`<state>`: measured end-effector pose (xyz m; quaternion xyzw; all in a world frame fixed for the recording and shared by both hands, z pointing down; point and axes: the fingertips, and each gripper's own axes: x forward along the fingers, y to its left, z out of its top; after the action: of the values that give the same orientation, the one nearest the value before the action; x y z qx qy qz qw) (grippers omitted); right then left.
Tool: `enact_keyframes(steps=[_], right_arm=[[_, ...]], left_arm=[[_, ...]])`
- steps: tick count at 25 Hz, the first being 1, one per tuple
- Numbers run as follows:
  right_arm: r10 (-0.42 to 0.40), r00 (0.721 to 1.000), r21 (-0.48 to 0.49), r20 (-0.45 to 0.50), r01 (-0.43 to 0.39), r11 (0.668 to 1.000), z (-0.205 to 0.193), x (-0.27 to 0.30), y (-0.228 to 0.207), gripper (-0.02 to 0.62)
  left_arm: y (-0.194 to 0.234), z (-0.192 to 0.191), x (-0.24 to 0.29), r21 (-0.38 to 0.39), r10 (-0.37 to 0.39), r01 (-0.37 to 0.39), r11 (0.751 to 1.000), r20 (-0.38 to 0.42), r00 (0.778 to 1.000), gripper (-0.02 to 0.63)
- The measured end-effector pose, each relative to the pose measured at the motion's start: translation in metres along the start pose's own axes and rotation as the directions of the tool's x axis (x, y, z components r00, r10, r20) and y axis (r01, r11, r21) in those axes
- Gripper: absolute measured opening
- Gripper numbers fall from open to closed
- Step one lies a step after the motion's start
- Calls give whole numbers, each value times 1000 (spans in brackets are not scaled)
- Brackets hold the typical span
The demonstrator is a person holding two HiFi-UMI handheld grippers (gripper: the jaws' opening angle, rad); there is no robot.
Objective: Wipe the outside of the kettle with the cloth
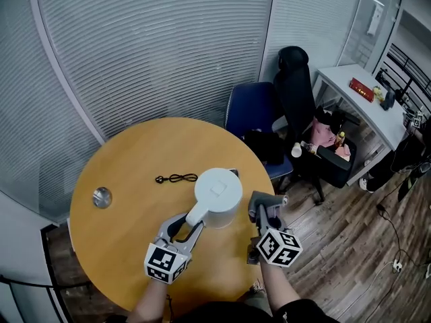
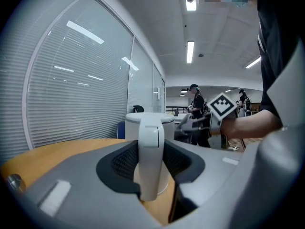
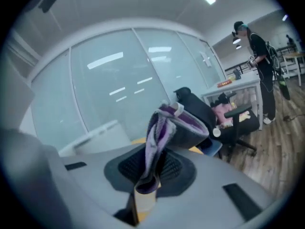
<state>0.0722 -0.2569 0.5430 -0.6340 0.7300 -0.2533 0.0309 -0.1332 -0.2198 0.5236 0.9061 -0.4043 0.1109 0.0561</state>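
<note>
A white kettle [image 1: 218, 195] stands on the round wooden table [image 1: 128, 173], near its right front. My left gripper [image 1: 190, 222] is shut on the kettle's handle [image 2: 151, 151], which stands upright between the two pads; the kettle's body [image 2: 167, 121] rises just behind it. My right gripper [image 1: 267, 206] hovers just right of the kettle, apart from it, and is shut on a grey and purple cloth [image 3: 162, 128]. The cloth sticks up crumpled from between the pads. In the right gripper view the kettle [image 3: 95, 135] shows blurred at the left.
A black cord [image 1: 176, 177] lies on the table behind the kettle, and a round metal disc [image 1: 102, 197] sits in the top at the left. A blue chair [image 1: 250, 110], a black office chair [image 1: 296, 86] and a white desk [image 1: 357, 103] stand at the back right.
</note>
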Motion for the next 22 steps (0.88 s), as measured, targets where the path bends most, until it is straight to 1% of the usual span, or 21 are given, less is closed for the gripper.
enact_keyframes(steps=[2, 4, 6, 8, 11, 13, 16, 19, 22], right_arm=[[81, 988, 24, 130, -84, 996, 43, -8, 18, 41], [178, 964, 20, 196, -185, 982, 67, -12, 41, 41], [252, 948, 3, 196, -257, 966, 68, -10, 60, 41], [274, 949, 4, 158, -278, 960, 54, -2, 65, 41], [246, 966, 31, 77, -249, 968, 22, 12, 54, 41], [214, 977, 26, 8, -214, 976, -5, 24, 43, 41], [155, 983, 14, -102, -154, 988, -49, 39, 24, 41], [87, 973, 9, -212, -87, 996, -91, 48, 6, 41], [38, 949, -5, -314, -42, 999, -129, 52, -6, 41]], left_arm=[[0, 0, 0, -2, 0, 0, 1000, 0, 1000, 161], [0, 0, 0, -4, 0, 0, 1000, -2, 1000, 161], [1, 0, 1, -5, -1, 1, 1000, -3, 1000, 161], [1, -1, 2, -6, -2, 2, 1000, -2, 1000, 161], [0, 0, 1, -7, -4, 4, 1000, -2, 1000, 161], [1, -2, 1, -9, -3, 3, 1000, 0, 1000, 161], [0, -2, 1, -12, -4, 4, 1000, 3, 1000, 161], [0, 0, 1, -14, -5, 6, 1000, 5, 1000, 161], [0, 0, 1, -18, -1, 1, 1000, 1, 1000, 161]])
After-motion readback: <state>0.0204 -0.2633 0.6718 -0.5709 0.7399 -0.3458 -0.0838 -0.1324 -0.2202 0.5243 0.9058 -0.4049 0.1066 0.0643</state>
